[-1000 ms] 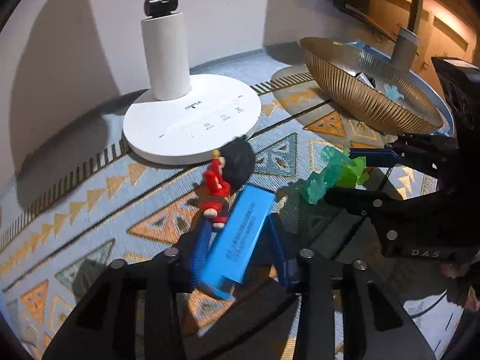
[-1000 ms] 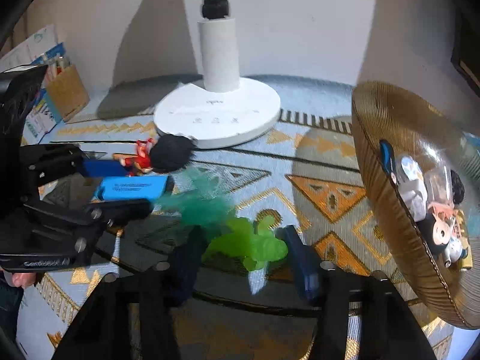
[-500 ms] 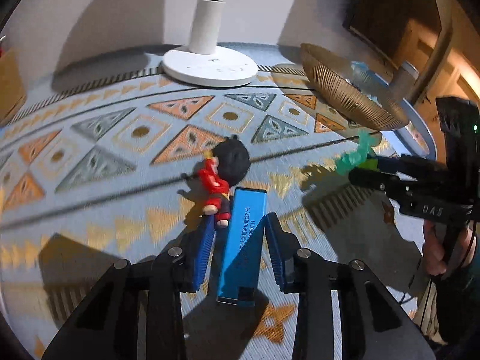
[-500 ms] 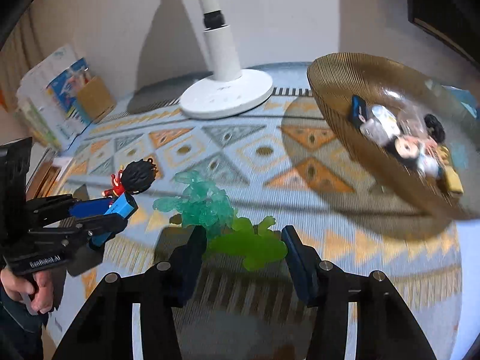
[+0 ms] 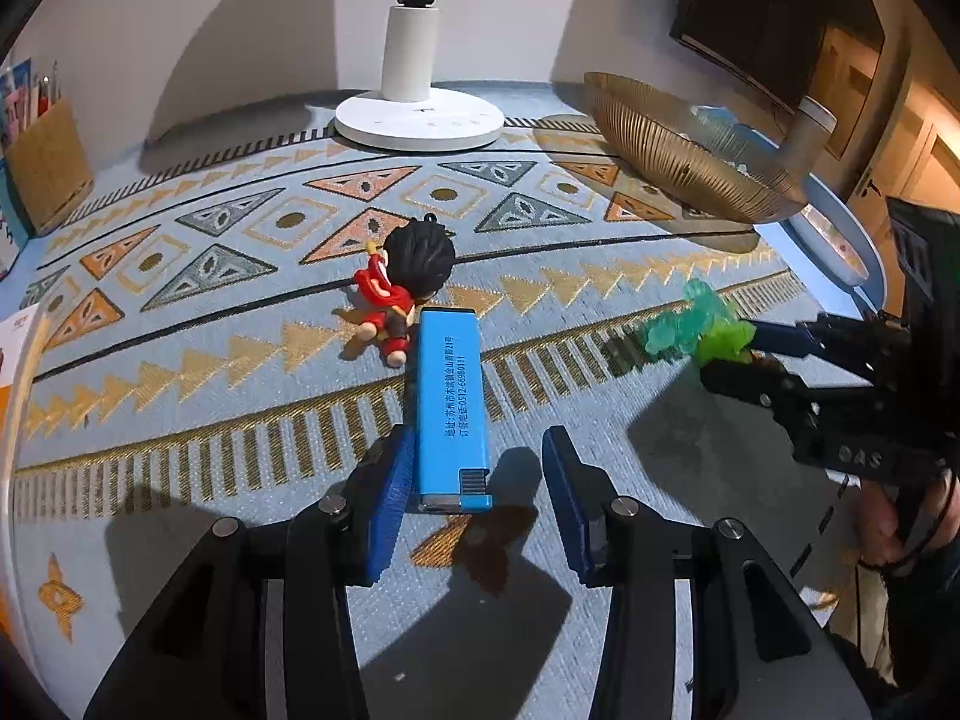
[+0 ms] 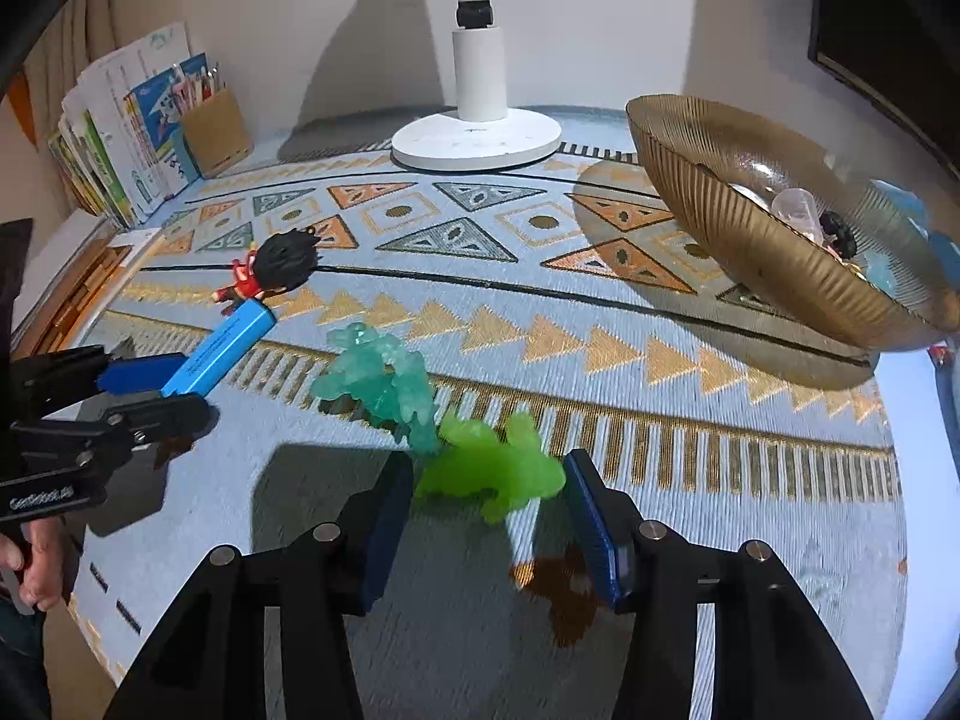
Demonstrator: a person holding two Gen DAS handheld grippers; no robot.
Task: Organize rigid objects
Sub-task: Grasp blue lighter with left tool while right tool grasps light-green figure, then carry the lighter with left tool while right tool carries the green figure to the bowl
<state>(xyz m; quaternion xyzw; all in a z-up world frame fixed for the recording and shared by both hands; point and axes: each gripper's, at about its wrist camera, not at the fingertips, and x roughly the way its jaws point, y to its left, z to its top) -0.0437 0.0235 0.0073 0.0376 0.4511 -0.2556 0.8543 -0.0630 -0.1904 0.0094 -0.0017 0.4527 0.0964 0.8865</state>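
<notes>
A blue lighter [image 5: 451,408] lies lengthwise between the fingers of my left gripper [image 5: 477,444], whose jaws are opening. The left pad still touches the lighter; the right pad stands clear of it. A red figurine with black hair [image 5: 402,282] lies on the patterned cloth at the lighter's far end. My right gripper [image 6: 489,504] is shut on a bright green translucent toy [image 6: 492,468]. A teal translucent toy [image 6: 378,378] sticks out ahead of it, touching it. Seen from the right wrist, the left gripper [image 6: 174,396] and the lighter [image 6: 219,354] are at the left.
A ribbed golden bowl [image 6: 750,228] with several small things in it stands at the right. The white lamp base [image 6: 477,138] is at the back by the wall. Books and a cork holder [image 6: 210,126] line the back left. A person's hand [image 6: 33,564] grips the left handle.
Both grippers have drawn back from the lamp toward the table's near edge, bringing the lighter, the figurine and the green toys along. The left jaws have widened off the lighter.
</notes>
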